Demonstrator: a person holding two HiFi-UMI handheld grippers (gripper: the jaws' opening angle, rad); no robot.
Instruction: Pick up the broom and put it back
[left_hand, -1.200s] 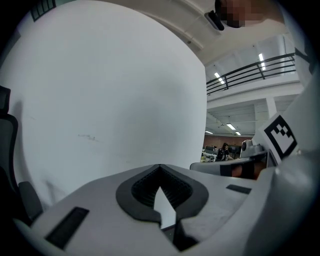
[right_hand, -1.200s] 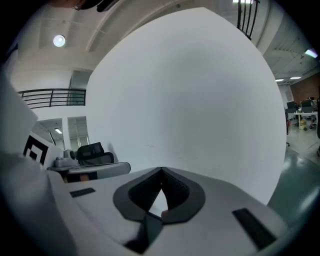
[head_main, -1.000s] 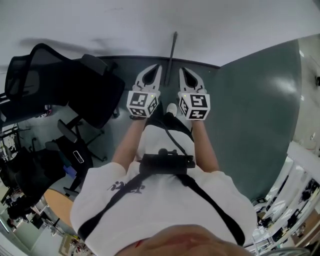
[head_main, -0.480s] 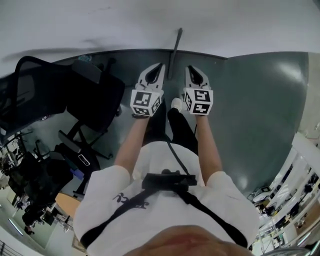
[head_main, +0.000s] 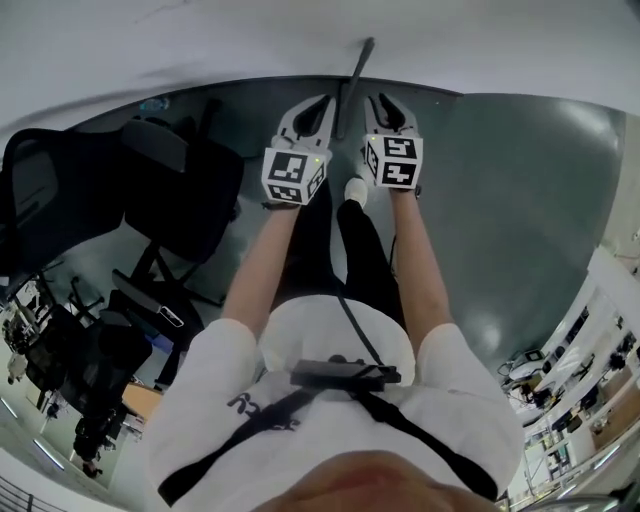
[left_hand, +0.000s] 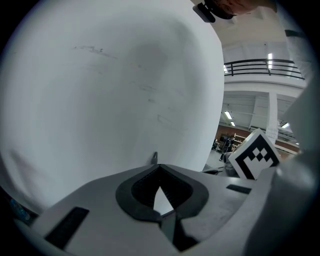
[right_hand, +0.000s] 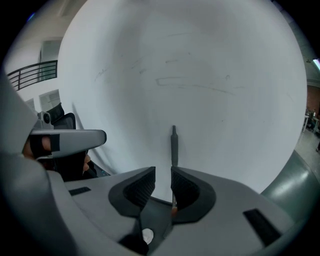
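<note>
Surroundings: black office chairs (head_main: 185, 190) stood to the person's left on the grey-green floor (head_main: 500, 200), well apart from both grippers; white wall (head_main: 200, 40) straight ahead.
Broom: only the dark broom handle (head_main: 352, 85) showed, leaning against the wall, between and just beyond the two grippers' tips.
Left gripper (head_main: 322, 103): jaws pressed together at the tips, holding nothing; only wall seen through the hollow between the pads.
Right gripper (head_main: 385, 103): jaws had just been opening, a narrow gap, nothing between the pads; the handle (right_hand: 173, 142) stood beyond them, ungripped.
View differences: head view alone showed arms, legs and chairs; left gripper view showed the right gripper's marker cube (left_hand: 255, 155) and a balcony railing (left_hand: 265, 65); right gripper view showed the handle's top end.
</note>
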